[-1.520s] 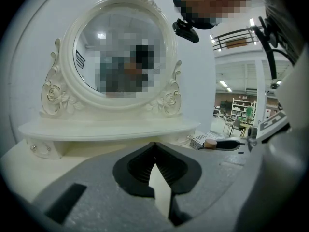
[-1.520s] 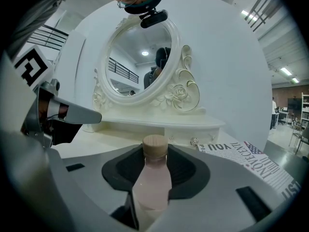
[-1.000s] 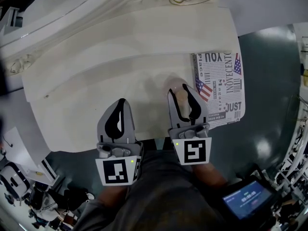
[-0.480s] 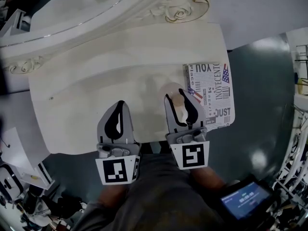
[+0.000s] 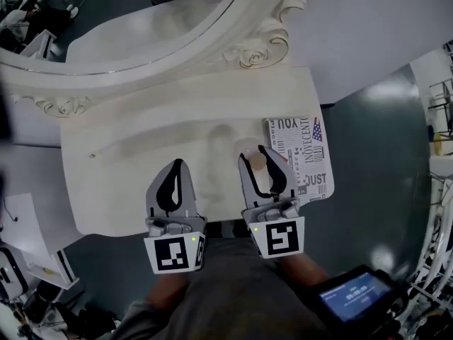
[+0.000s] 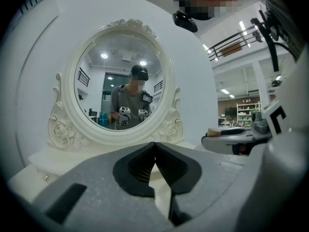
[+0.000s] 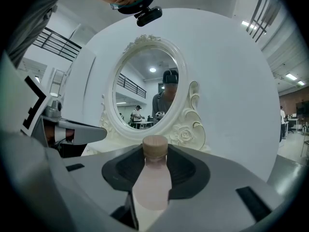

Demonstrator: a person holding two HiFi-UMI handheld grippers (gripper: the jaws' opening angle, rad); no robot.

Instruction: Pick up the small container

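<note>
R tool [image 5: 255, 159] clamps small container [image 7: 153, 180], L tool [image 5: 177, 167] jaws together

"What sat between the jaws of the right tool [image 7: 152, 154]?"

"The small container [image 7: 152, 185], a pale pink bottle with a tan cap [image 7: 155, 145]. It stood upright, and both jaws pressed on its sides."

"And beyond it?"

"An ornate white mirror [image 7: 145, 88] with a person reflected in it. The left tool [image 7: 91, 133] showed at the left."

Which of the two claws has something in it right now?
The right claw: it grips the small pink container; the left claw is shut on nothing.
</note>
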